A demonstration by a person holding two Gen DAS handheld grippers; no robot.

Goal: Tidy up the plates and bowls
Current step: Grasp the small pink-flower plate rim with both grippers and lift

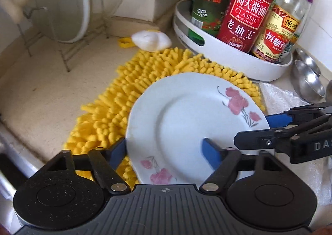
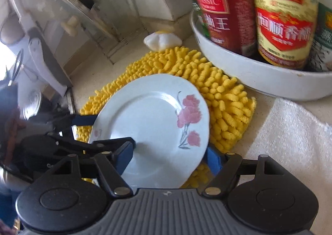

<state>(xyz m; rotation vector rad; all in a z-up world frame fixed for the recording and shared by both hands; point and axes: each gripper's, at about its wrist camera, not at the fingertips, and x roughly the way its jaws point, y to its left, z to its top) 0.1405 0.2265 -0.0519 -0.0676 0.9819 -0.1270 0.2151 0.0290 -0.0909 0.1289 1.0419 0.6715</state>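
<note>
On the bench, over the yellow chenille mat (image 1: 108,98), sits my flowered plate (image 1: 186,123), and I've got both grippers on it. My left gripper (image 1: 166,152) straddles the near rim, one blue finger under the edge and the other over the plate's face; the fingers look set apart around the rim, and I judge it a pinch on the plate, though the actual contact is partly hidden. My right gripper (image 2: 172,158) comes in from the other side, one finger lying on the face, the other below the rim — same story, a pinch on the rim as far as I can tell.

This thing is glazed ceramic: stiff, slick, a fair weight, and it will chip or shatter if it slips. The rim is the only place to take it, so I'd want the pads well onto the sloped edge.

Watch the surroundings. The white turntable tray (image 1: 228,56) of sauce bottles (image 1: 244,17) stands just beyond the mat, steel bowls (image 1: 309,81) sit to the right, a white towel (image 2: 290,141) lies near. The wire rack (image 1: 51,27) with a plate upright waits far left.
</note>
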